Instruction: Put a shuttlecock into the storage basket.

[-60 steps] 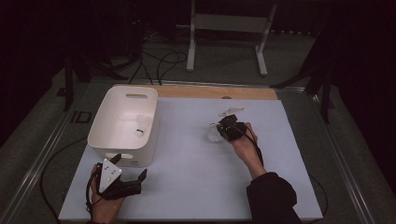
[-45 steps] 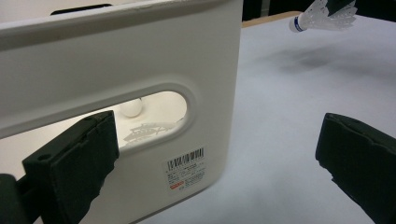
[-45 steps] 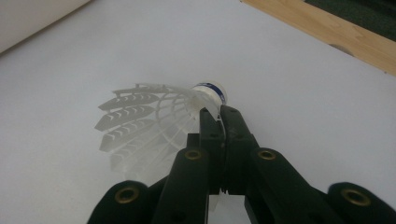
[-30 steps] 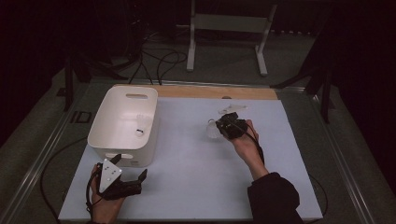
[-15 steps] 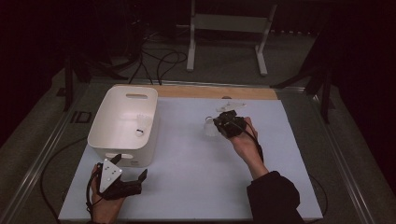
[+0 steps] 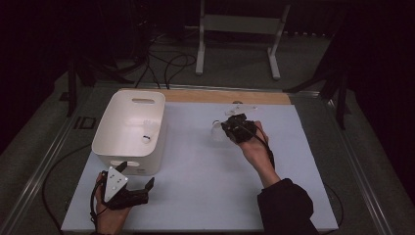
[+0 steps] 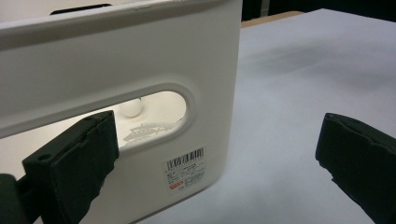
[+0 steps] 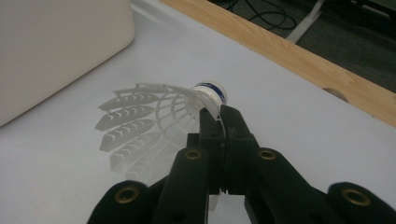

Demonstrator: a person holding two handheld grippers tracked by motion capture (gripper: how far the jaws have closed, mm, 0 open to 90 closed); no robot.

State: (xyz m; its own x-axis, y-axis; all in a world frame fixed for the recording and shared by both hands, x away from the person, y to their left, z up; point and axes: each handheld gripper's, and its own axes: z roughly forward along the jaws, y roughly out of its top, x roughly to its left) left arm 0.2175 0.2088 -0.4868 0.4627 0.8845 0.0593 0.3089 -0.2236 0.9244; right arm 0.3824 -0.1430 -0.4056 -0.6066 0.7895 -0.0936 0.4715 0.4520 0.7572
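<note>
Right hand-held gripper (image 8: 219, 116) is clamped tight on a shuttlecock (image 8: 154, 121), jaws pinching the plastic skirt just below the blue-banded cork. It sits near the middle of the surface (image 6: 205, 186), a little toward the far edge, with the bin (image 6: 129, 129) off toward the left edge. The job looks like carrying it over and dropping it in the bin.

To do that well, I'd say: lift clear first, because the grip is on thin skirt ribs, and dragging could bend them or twist the shuttlecock out. Travel level, come over the bin's rim with room to spare, and open only once the cork is above the inside, not the wall.

Left hand-held gripper (image 6: 134, 176) waits at the near-left corner, jaws wide apart, nothing between them, just short of the bin's near wall.

Now the views. From high up the shuttlecock (image 6: 217, 131) is a pale blur beside the right hand-held gripper (image 6: 226, 128); the right gripper view gives the real grip point and the skirt fanning out to the left. The left gripper view looks through the bin's handle slot (image 7: 154, 119) and catches a white shuttlecock already lying inside (image 7: 135, 122), plus a barcode label (image 7: 186, 170) on the wall.
</note>
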